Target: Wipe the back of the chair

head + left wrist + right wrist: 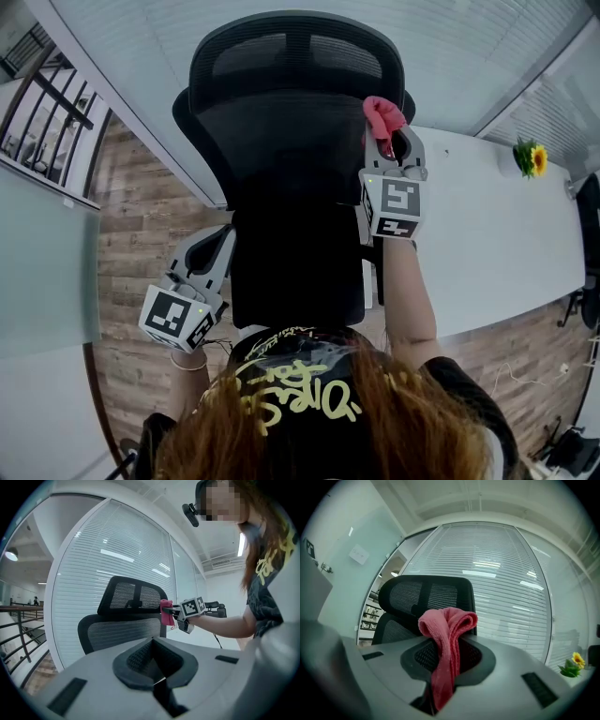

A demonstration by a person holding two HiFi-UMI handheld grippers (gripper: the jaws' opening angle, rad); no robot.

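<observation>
A black mesh office chair (281, 150) with a headrest (291, 52) stands in front of me; it also shows in the left gripper view (119, 632) and the right gripper view (417, 592). My right gripper (392, 148) is shut on a pink cloth (382, 114), held at the upper right edge of the chair back. The cloth (447, 644) bunches over the jaws and hangs down between them. From the left gripper view the cloth (166, 612) is against the backrest's side. My left gripper (211, 253) hangs low at the chair's left, shut, with nothing in it.
A long white table (497, 234) runs along the right with a yellow flower (534, 157) at its far end. A blind-covered glass wall (141, 56) stands behind the chair. A black railing (47, 103) is at the far left, above the wood floor (141, 216).
</observation>
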